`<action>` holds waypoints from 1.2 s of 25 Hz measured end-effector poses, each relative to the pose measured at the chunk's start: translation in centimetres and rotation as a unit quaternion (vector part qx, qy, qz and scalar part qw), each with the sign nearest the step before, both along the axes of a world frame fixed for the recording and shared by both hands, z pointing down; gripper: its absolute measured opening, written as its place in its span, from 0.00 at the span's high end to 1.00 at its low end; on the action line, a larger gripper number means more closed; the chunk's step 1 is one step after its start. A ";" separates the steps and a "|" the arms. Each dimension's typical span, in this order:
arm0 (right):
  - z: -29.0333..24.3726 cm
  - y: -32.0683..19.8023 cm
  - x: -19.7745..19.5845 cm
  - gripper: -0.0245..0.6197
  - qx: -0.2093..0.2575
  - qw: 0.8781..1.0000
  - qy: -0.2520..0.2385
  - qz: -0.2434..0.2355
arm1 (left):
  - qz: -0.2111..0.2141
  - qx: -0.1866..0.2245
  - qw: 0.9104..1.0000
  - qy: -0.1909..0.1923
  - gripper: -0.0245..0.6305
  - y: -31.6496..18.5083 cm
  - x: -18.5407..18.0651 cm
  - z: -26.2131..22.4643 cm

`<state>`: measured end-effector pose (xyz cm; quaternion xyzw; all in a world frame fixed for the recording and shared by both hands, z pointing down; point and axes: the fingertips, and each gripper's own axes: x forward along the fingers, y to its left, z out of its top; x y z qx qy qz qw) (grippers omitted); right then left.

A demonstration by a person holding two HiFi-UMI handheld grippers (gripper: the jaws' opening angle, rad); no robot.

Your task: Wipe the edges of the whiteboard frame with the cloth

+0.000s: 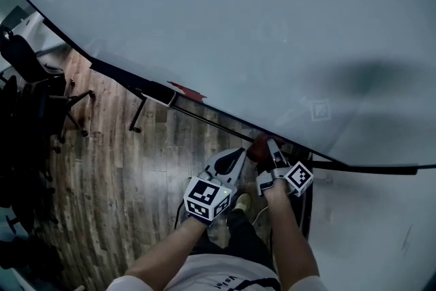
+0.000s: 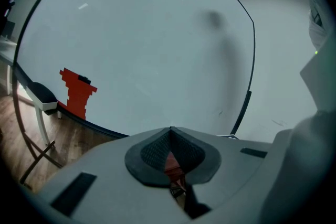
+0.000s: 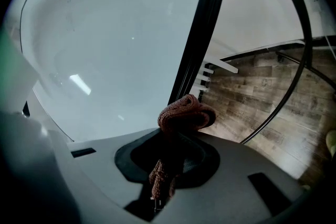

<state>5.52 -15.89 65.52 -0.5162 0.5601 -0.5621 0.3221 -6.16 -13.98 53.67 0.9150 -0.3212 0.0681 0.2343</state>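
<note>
The whiteboard point(image 1: 259, 24) fills the top of the head view, with its black frame point(image 1: 109, 68) running down to the right. My right gripper point(image 1: 272, 146) is shut on a reddish-brown knitted cloth point(image 1: 257, 146) right at the frame's lower edge. In the right gripper view the bunched cloth point(image 3: 186, 113) sticks out of the jaws beside the black frame strip point(image 3: 202, 34). I cannot tell whether it touches. My left gripper point(image 1: 231, 161) hangs just left of it, jaws shut. In its own view the left gripper point(image 2: 170, 129) shows a small reddish bit behind the tips.
A red stepped piece point(image 1: 187, 90) and a dark block point(image 1: 158, 93) sit on the board's lower ledge. A stand leg point(image 1: 138, 112) reaches the wooden floor point(image 1: 116, 180). Black office chairs point(image 1: 34, 78) stand at the left. The person's shoe point(image 1: 242, 202) shows below the grippers.
</note>
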 end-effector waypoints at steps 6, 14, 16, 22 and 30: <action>0.3 -1.9 -2.9 0.88 -0.003 1.000 0.005 0.004 | 0.018 -0.008 1.000 -0.004 0.95 -2.4 -1.8 1.2; -0.1 -4.2 -7.3 0.88 -0.013 1.000 0.013 -0.005 | 0.017 -0.021 1.000 -0.014 0.95 -4.6 -5.1 2.8; 0.0 -5.0 -8.6 0.88 -0.014 1.000 0.014 -0.009 | 0.016 -0.023 0.999 -0.018 0.95 -5.2 -6.1 3.4; 0.2 -7.7 -12.9 0.88 -0.008 0.999 0.019 -0.028 | 0.003 -0.030 0.999 -0.018 0.95 -7.2 -9.2 4.5; 0.2 -11.3 -19.3 0.88 -0.008 0.998 0.020 -0.055 | -0.015 -0.033 0.999 -0.019 0.95 -9.8 -14.8 4.6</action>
